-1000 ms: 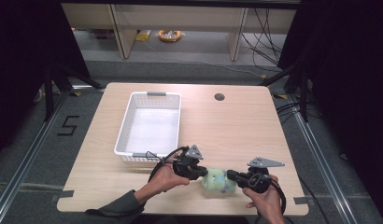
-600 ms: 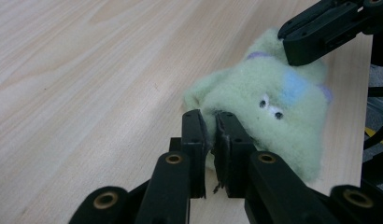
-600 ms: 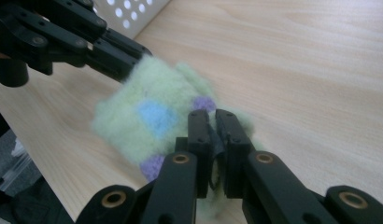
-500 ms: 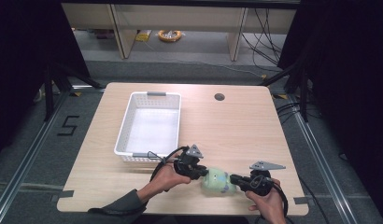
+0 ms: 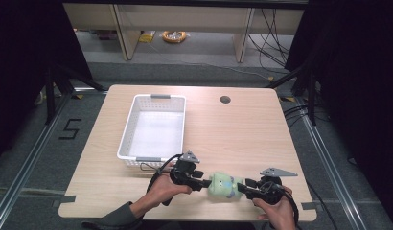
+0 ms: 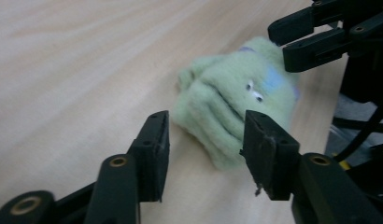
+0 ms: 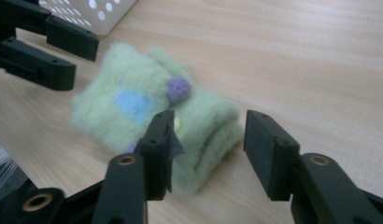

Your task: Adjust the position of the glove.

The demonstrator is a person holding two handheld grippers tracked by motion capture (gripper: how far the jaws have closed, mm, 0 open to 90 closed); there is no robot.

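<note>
Folded green fleece cloth is lying near the table's front edge, long axis running gripper to gripper. Left gripper and right gripper are flanking its 2 ends, equally near. Both jaws have just been opening, pads now apart, nothing clamped.

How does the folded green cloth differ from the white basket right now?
The green cloth is soft, fuzzy and folded into a small bundle with blue and purple patches; the white basket is rigid, perforated and far larger. The cloth lies near the table's front edge between the left gripper and the right gripper, whose fingers have just been opening and stand clear of it; the basket sits farther back, untouched. Both rest on the wooden table.
</note>
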